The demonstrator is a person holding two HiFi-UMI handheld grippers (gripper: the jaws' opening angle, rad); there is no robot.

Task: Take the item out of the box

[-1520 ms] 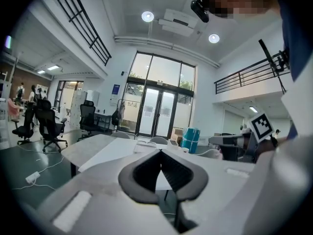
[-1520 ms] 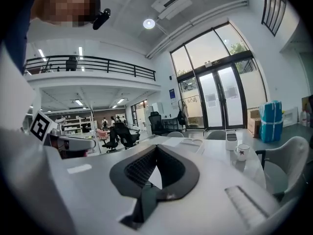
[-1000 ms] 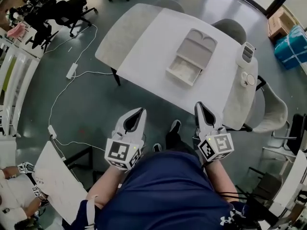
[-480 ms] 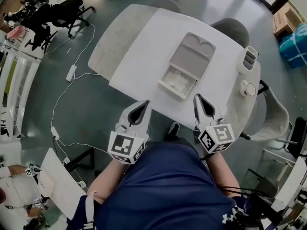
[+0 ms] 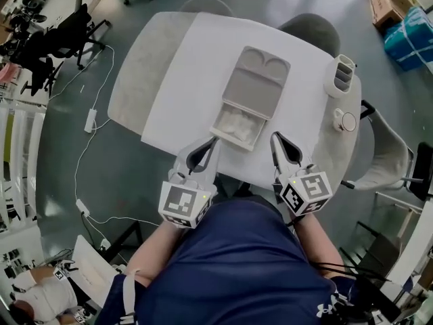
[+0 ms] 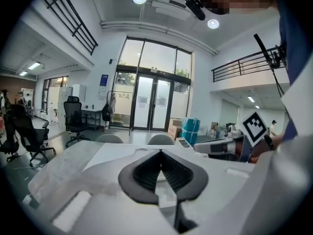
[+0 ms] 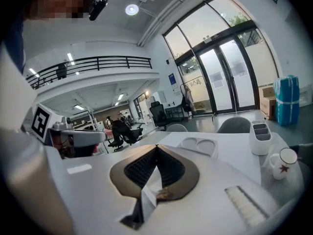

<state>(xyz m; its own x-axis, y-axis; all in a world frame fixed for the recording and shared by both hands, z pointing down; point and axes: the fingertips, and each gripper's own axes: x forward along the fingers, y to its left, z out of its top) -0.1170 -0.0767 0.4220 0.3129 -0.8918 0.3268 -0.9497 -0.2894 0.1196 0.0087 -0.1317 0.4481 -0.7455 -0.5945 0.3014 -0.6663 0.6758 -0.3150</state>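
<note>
A grey box (image 5: pixel 248 94) lies open on the white table (image 5: pixel 183 80), its lid with two round hollows folded back. The near compartment holds a white crumpled item (image 5: pixel 236 124). My left gripper (image 5: pixel 214 140) is shut and empty, its tip just at the box's near left corner. My right gripper (image 5: pixel 274 136), also shut and empty, hovers over the table edge right of the box. In the left gripper view the jaws (image 6: pixel 160 151) meet at a point and hide most of the box. The right gripper view shows closed jaws (image 7: pixel 156 146) and the lid (image 7: pixel 199 145) beyond.
A white desk organizer (image 5: pixel 343 74) and a round cup (image 5: pixel 346 121) stand at the table's right end. Grey chairs (image 5: pixel 310 32) are tucked in at the far side. A cable with a power strip (image 5: pixel 89 120) runs over the floor at left.
The person has stepped up to the table. Both shut grippers have moved forward from over the floor to the table's near edge, beside the box.
</note>
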